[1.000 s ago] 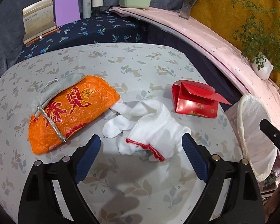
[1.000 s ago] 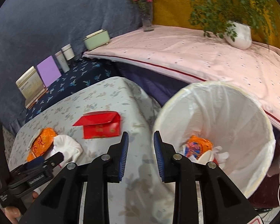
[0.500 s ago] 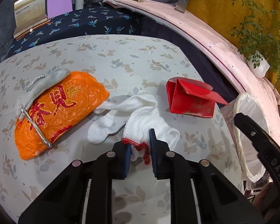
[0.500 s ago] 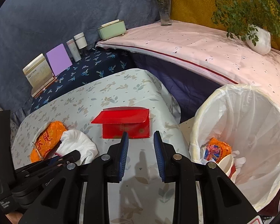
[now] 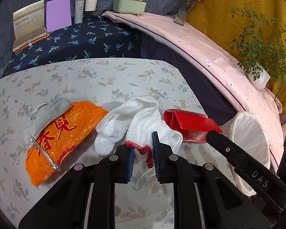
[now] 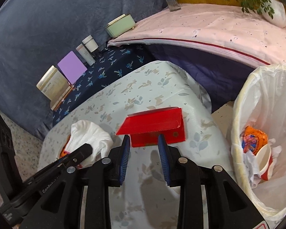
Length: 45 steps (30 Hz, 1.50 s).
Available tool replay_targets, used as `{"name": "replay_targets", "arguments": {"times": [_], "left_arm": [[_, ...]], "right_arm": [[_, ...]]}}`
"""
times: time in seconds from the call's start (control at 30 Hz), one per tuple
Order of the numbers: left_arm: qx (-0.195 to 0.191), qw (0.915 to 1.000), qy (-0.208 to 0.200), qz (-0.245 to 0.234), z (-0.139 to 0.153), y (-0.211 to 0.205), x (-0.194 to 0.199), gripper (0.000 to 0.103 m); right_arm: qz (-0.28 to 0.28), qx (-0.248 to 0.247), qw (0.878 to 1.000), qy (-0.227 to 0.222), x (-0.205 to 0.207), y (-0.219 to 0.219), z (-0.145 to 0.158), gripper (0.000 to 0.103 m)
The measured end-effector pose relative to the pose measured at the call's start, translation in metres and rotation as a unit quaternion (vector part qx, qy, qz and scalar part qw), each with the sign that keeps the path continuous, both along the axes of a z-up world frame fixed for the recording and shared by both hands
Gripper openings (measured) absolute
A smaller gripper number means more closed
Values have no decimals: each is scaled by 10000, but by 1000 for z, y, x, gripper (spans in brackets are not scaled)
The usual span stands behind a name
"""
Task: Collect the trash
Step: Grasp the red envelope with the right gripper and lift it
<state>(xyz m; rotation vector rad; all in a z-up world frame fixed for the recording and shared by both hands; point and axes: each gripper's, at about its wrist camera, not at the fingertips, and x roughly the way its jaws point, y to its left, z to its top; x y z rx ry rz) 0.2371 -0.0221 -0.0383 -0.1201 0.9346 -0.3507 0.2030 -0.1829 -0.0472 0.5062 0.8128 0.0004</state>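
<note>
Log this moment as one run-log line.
left gripper: shut on white glove cuff | right gripper: opening, empty, before red envelope | orange bag: on table | trash bin: part-filled

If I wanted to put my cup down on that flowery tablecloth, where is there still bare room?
The far half of the tablecloth, between the trash and the dark blue cloth, is bare. So is the near strip below the orange bag. The middle is crowded: bag, white glove and red box lie close together.
</note>
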Motion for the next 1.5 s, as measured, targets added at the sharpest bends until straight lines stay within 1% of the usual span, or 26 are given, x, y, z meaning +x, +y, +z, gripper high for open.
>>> {"name": "replay_targets", "arguments": {"times": [0.1, 0.2, 0.4, 0.53, 0.6, 0.67, 0.8, 0.87, 0.93, 0.97, 1.0, 1.07, 1.13, 1.3, 1.5], "left_arm": [[39, 10000, 6, -47, -3, -4, 4, 17], [69, 9999, 49, -68, -8, -6, 7, 17], [145, 9998, 88, -90, -18, -6, 9, 17], [139, 9998, 117, -86, -22, -7, 12, 17], [141, 9998, 122, -98, -24, -8, 12, 17], [129, 9998, 130, -102, -25, -9, 13, 17], [115, 9998, 133, -123, -26, -12, 15, 17], [119, 9998, 128, -139, -26, -14, 16, 17], [111, 9997, 140, -161, -26, -15, 17, 17], [101, 9997, 142, -170, -26, -16, 17, 17], [98, 9997, 136, -183, -25, -16, 16, 17], [83, 9997, 105, -208, -21, -18, 14, 17], [72, 9997, 74, -224, -17, -20, 13, 17], [-5, 9995, -69, -307, 3, -29, 2, 17], [-51, 9981, -319, -516, 34, -48, -19, 17]], "right_arm": [[-41, 254, 9997, 12, 8, -2, -2, 35], [-125, 471, 9987, 133, 16, -5, -9, 36], [-146, 825, 9961, 271, 12, -9, -26, 38], [-235, 905, 9953, 245, 15, -14, -31, 38], [-297, 1016, 9942, 212, 19, -18, -29, 45], [-348, 1144, 9927, 165, 23, -22, -28, 47], [-431, 1511, 9874, 197, 32, -30, -33, 47], [-512, 1587, 9858, 198, 34, -32, -35, 47], [-556, 1548, 9861, 231, 37, -33, -38, 34], [-549, 1552, 9860, 255, 37, -33, -39, 15], [-536, 1582, 9855, 284, 38, -33, -40, 10], [-551, 1592, 9855, 223, 35, -35, -37, 7], [-543, 1438, 9881, 112, 30, -35, -28, 2], [-534, 913, 9943, -131, 15, -38, 4, 2], [-608, 265, 9970, -391, -14, -43, 44, 2]]}}
